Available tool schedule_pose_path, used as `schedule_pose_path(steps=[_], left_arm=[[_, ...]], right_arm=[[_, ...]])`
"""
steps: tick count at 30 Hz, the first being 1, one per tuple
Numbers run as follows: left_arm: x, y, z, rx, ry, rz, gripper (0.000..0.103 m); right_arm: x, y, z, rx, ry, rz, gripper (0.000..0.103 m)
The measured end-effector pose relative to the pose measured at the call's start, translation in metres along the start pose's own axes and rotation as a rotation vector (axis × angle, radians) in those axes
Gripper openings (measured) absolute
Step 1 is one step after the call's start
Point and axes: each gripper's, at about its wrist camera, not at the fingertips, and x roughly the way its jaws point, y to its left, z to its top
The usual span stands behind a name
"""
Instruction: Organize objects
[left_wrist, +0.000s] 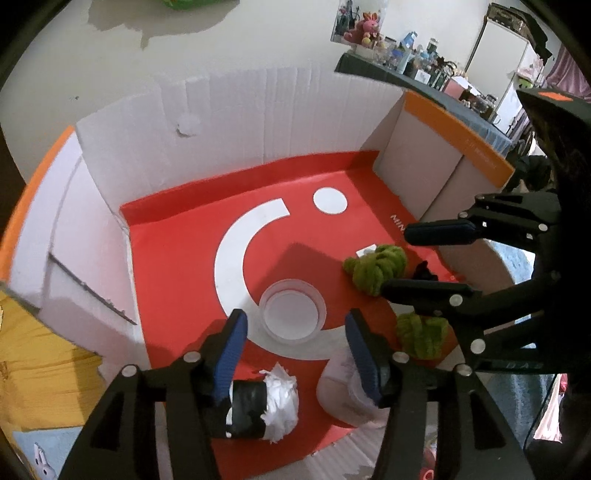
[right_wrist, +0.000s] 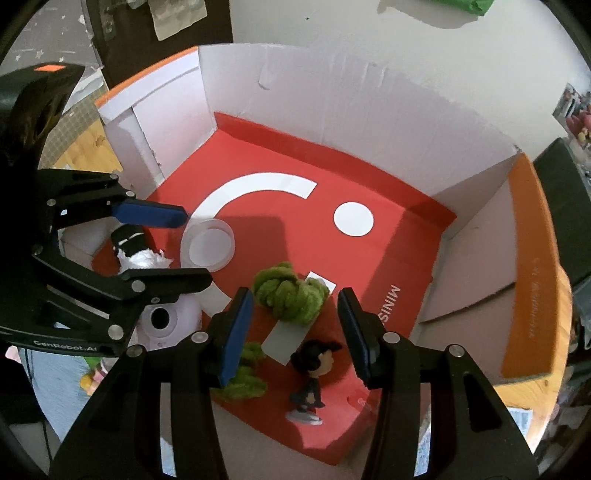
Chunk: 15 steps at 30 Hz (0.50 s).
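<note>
The left gripper stands open above the box floor, nothing between its pads. Beneath it lie a black-and-white tube and a pale camera-like toy. The right gripper is also open and empty, over a figurine and green yarn. Farther in, a clear cup sits on the red liner. White box walls enclose everything.

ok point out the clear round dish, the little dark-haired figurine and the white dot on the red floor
clear round dish (left_wrist: 291, 314), left wrist view, on its pale bottom
dark-haired figurine (right_wrist: 314, 360), right wrist view, on its head
white dot (right_wrist: 353, 218), right wrist view, on its centre
</note>
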Motion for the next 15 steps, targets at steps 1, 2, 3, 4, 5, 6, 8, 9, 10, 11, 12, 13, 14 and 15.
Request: schedule_pose_path(steps=[1,2,3,4,5,6,8,9,10,11,12,13,14,15], left_arm=[[-0.004,-0.001,0.0,-0.001,-0.01,0.004,0.059],[-0.007,-0.001,0.0,-0.002,-0.016,0.005,0.059],[-0.01,-0.002,0.0,-0.003,-0.022,0.004,0.059],[-0.014,-0.002,0.0,-0.005,-0.03,0.004,0.059],[-0.019,-0.003,-0.001,-0.006,-0.041,0.007,0.059],[-0.023,-0.004,-0.001,-0.006,-0.05,0.009,0.059],[-0.032,-0.006,-0.003,-0.008,-0.068,0.013,0.06],[-0.036,-0.007,-0.004,-0.01,-0.077,0.015,0.063],[-0.042,-0.008,-0.005,-0.013,-0.089,0.018,0.066],[-0.048,-0.009,-0.006,-0.015,-0.102,0.02,0.066],[-0.053,-0.009,-0.008,-0.017,-0.113,0.022,0.066],[-0.058,-0.01,-0.01,-0.02,-0.123,0.023,0.066],[-0.065,-0.011,-0.012,-0.024,-0.135,0.021,0.066],[-0.07,-0.012,-0.013,-0.029,-0.144,0.02,0.068]], right_arm=[[-0.002,0.0,0.0,0.004,-0.004,0.001,0.047],[-0.007,0.0,-0.001,0.011,-0.01,0.006,0.047],[-0.01,0.0,-0.001,0.016,-0.015,0.009,0.047],[-0.014,-0.002,0.001,0.021,-0.021,0.008,0.051],[-0.019,-0.002,0.0,0.023,-0.03,0.002,0.054],[-0.024,-0.002,0.0,0.024,-0.039,-0.002,0.059],[-0.029,-0.006,0.011,0.026,-0.062,-0.006,0.06],[-0.034,-0.003,0.011,0.028,-0.071,-0.009,0.06],[-0.024,0.012,0.018,0.029,-0.078,-0.012,0.06],[-0.025,0.014,0.018,0.031,-0.086,-0.014,0.06],[-0.029,0.018,0.017,0.035,-0.096,-0.018,0.061],[-0.037,0.018,0.013,0.038,-0.107,-0.021,0.062],[-0.042,0.02,0.011,0.041,-0.116,-0.025,0.063],[-0.049,0.023,0.009,0.044,-0.13,-0.032,0.067]])
